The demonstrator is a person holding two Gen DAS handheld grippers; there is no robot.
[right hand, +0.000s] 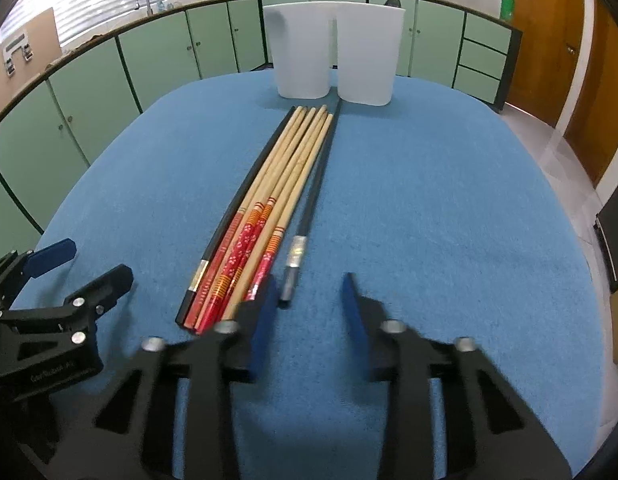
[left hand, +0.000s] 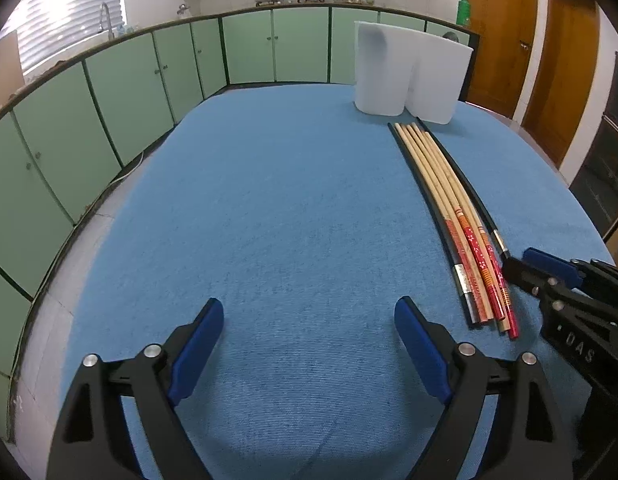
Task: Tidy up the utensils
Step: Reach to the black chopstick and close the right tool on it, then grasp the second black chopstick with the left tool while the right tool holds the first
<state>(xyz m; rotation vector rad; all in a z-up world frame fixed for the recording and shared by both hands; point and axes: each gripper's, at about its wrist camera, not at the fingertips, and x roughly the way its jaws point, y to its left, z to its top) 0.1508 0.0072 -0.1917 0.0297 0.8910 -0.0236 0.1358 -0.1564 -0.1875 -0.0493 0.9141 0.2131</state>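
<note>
A row of long, thin chopsticks (right hand: 269,204) lies on the blue cloth-covered desk (right hand: 429,220), running from the near edge toward the far edge, where two white translucent plastic cups (right hand: 333,52) stand side by side just beyond the tips. The bundle is mixed: pale bamboo sticks with red patterned handle ends packed tight together, a black stick on their left flank, and a second black chopstick with a silver metal band (right hand: 305,216) lying slightly apart on the right. The right gripper (right hand: 311,304) is spread partway and holds nothing — its left pad sits over the red handle ends while the banded black stick's butt lies just ahead of the gap between its pads. The left gripper (left hand: 309,332) hovers wide open and empty over bare cloth, to the left of the row. These sticks look light and stiff, but their lacquered surface is probably slick and they will likely roll or pivot if pinched off-centre. A firm hold on the thicker, squarer handle end looks safest — the separated black stick seems the easiest to single out.
</note>
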